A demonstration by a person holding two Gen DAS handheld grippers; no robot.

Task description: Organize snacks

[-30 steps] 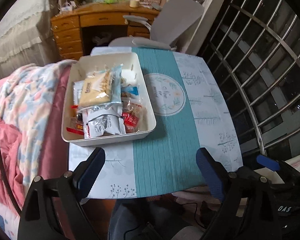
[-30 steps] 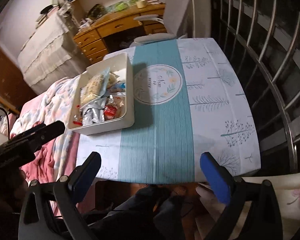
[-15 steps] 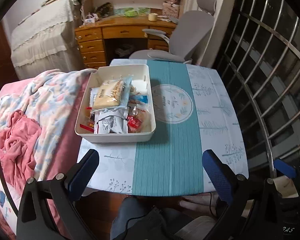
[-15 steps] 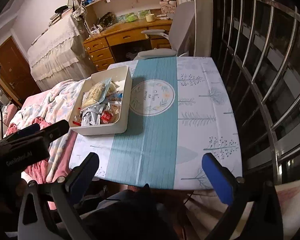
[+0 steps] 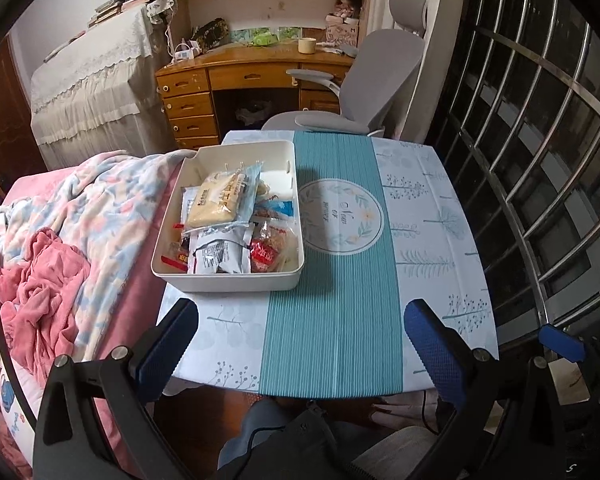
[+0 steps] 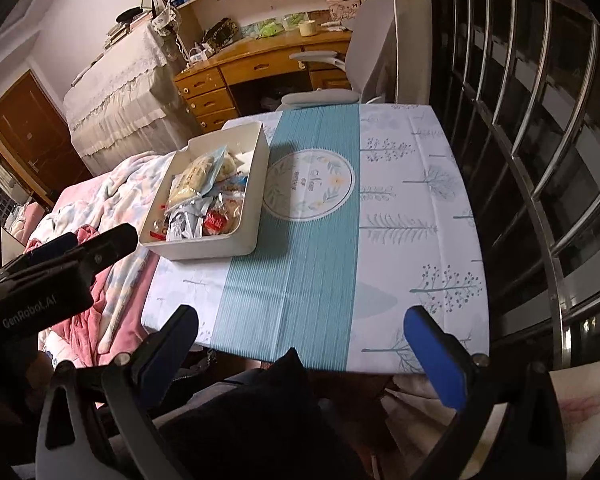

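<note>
I am looking down over a small table (image 5: 428, 216) covered in a teal and white cloth, with a bed piled with a pink and floral blanket (image 5: 72, 232) at far left. Going left to right: a white bin (image 5: 228, 280) sits on the table's left side, against the bed edge, and holds every snack I can see, among them a pale yellow wafer pack (image 5: 222, 200) on top, silver packets (image 5: 220, 254) below it and a red-labelled bag (image 5: 266, 254) at the near right corner. The rest of the cloth, to the right, is bare. My left gripper (image 5: 300, 344) hangs over the table's near edge with its blue pads spread wide and nothing between them; the bin lies ahead of it and to the left, well apart from the pads. My right gripper (image 6: 300, 344) is likewise spread wide and empty over the near edge, with the bin farther off to its upper left. Since the snacks all appear binned, I judge the sorting done or nearly so; if another pick follows, I would come down squarely over one packet, pads either side of its short width, clear of the bin wall.
</note>
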